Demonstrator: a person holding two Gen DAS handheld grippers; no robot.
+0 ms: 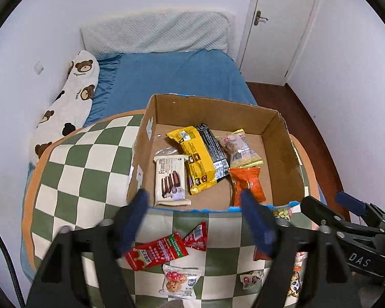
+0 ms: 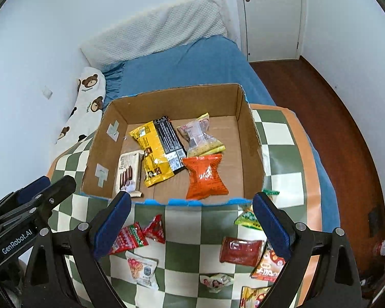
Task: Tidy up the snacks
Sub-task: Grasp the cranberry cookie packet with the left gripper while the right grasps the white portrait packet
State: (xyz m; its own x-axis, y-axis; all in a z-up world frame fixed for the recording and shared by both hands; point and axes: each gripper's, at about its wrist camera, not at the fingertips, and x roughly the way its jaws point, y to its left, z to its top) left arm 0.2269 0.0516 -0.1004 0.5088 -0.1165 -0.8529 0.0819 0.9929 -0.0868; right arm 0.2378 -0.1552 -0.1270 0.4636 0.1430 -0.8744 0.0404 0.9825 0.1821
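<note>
The left claw (image 1: 195, 220) fills the bottom of its own view, jaws spread wide with nothing between them. The right claw (image 2: 192, 223) is the same: wide and empty, its blue pads (image 2: 272, 227) well apart. Each is seen from the other's camera off to the side.

Below both claws lies the checked cushion (image 1: 89, 179), the biggest thing in reach, resting on a blue bed (image 1: 177, 77). Just beyond the fingertips of both claws stands the cardboard box (image 2: 251, 151), open at the top, its near rim edged in blue. In it, ahead of the left claw, lie a yellow and black packet (image 1: 199, 160), a white biscuit pack (image 1: 170, 179), an orange bag (image 1: 247, 182) and a clear pink wrapper (image 1: 240, 148).

The loose snacks lie on the cushion under and behind the fingertips: a red packet (image 2: 127, 240) and a small red sachet (image 2: 155, 228) below the right claw's left finger, a white cookie pouch (image 2: 142, 269) further back, a dark red pack (image 2: 241, 251), a green packet (image 2: 247, 218) near the right finger, and smaller pieces at the lower edge.

By my judgement the sorting is partly done, with much still outside the box. The cushion is soft and domed, so a downward press could sink in and let a thin sachet slide off or slip out of the pads. The red packet and sachet touch, so one grab may take both. The two claws sit close together and could knock each other, or catch the box's rim and shift it.
</note>
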